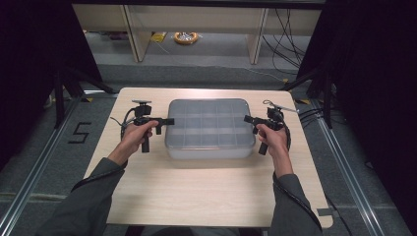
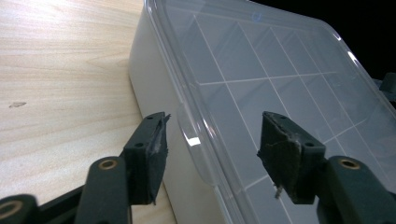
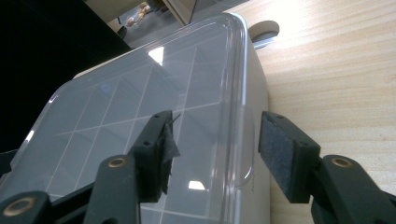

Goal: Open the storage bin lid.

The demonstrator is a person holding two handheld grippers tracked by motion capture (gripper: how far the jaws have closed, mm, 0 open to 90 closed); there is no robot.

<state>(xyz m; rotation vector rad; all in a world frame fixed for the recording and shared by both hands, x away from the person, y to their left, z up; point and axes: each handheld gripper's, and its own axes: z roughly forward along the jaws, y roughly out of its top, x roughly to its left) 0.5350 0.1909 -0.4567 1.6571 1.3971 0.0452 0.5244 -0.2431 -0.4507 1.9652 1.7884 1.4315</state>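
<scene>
Both tongs, left gripper (image 2: 212,142) & right gripper (image 3: 212,140), straddle opp. side lips of the lidded box (image 1: 211,128) mid-table (image 1: 196,196), jaws apart, not clamping yet. Lid still on; lift pending.

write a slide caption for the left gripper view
Left gripper straddling the side tab of a clear-lidded compartment box on a wooden table.

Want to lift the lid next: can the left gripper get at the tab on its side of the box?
Probably yes: the left gripper already straddles the lid tab, pads apart from it, nothing between.
</scene>
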